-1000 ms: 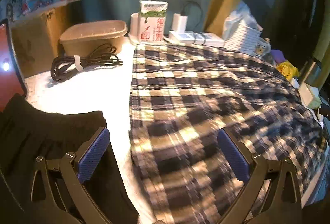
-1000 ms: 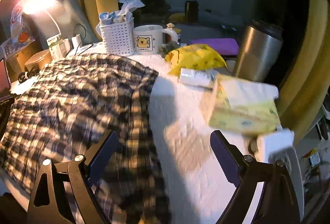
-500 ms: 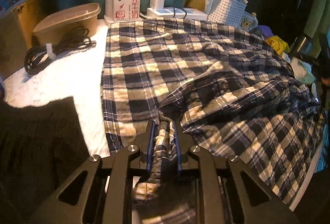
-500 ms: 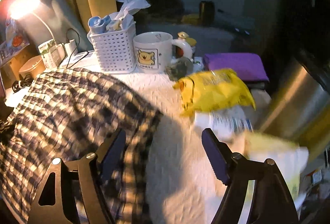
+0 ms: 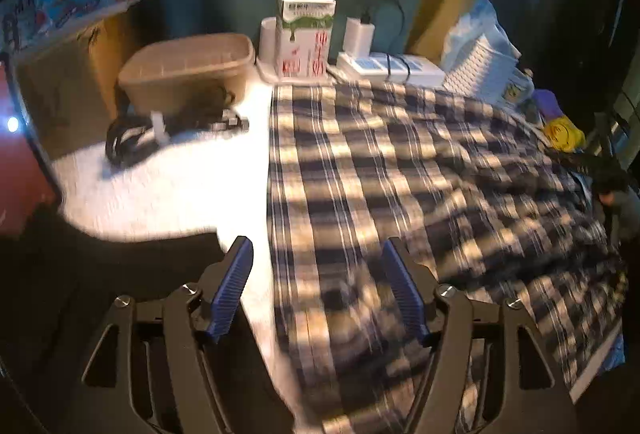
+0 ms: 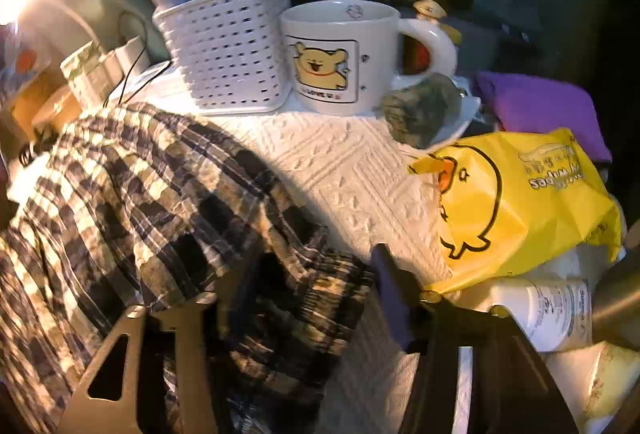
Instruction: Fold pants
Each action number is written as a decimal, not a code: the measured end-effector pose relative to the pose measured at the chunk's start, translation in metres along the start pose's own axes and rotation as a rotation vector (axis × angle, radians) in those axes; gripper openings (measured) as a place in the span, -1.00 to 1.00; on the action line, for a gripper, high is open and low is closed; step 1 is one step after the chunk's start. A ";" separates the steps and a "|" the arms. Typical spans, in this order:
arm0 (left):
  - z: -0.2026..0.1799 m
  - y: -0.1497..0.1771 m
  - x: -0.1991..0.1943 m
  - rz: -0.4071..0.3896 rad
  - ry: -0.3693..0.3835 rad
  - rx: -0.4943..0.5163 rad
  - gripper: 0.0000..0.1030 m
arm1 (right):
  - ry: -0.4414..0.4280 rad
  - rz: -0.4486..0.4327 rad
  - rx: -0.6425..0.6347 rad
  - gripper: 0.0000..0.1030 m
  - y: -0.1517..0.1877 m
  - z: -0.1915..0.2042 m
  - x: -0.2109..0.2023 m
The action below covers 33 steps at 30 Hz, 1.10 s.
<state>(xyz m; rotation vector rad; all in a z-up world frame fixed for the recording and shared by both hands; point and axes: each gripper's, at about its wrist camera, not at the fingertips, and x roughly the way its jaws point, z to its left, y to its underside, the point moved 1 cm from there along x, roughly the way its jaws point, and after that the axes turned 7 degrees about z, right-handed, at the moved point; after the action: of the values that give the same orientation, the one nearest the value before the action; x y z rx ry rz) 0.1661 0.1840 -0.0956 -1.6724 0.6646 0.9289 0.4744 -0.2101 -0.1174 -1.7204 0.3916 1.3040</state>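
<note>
1. My left gripper [image 5: 320, 290] is spread wide again and holds nothing; half a second ago it was pinched shut on a bunched ridge of the plaid pants [image 5: 420, 194]. I have let that fabric go.
2. The pants lie spread over the white table cover [image 5: 180, 186], from the near edge to the milk carton [image 5: 306, 36] and power strip [image 5: 390, 68] at the far side. Their left edge runs straight between my left fingers, and a dark garment [image 5: 120, 274] sits near left.
3. My right gripper [image 6: 312, 298] has come in over the right-hand end of the pants, where a rumpled cuff or waistband fills the gap between its jaws. The jaws look parted around the cloth, not clamped, though blur makes that uncertain.
4. The mug [image 6: 340, 54], white basket [image 6: 228, 46] and yellow bag [image 6: 520, 202] crowd the far right.
5. My judgement: one fold is laid down, and the right end is next to be carried over.
</note>
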 end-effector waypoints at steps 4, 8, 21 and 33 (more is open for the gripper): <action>0.003 -0.018 0.028 0.021 -0.021 -0.020 0.31 | 0.004 -0.014 -0.015 -0.42 -0.001 0.001 -0.002; -0.001 -0.024 0.055 0.076 -0.029 -0.005 0.31 | 0.059 -0.052 -0.030 -0.47 -0.007 0.000 -0.008; -0.009 -0.017 0.060 0.099 -0.087 0.077 0.31 | 0.255 -0.052 -0.103 -0.47 -0.065 -0.012 0.024; -0.077 -0.060 0.040 -0.006 0.121 0.235 0.31 | 0.033 -0.136 -0.192 0.41 -0.058 0.085 -0.034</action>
<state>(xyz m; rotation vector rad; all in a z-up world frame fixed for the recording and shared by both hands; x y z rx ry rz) 0.2555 0.1283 -0.0869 -1.5273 0.8182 0.7193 0.4522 -0.1196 -0.0624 -1.8954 0.1689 1.2484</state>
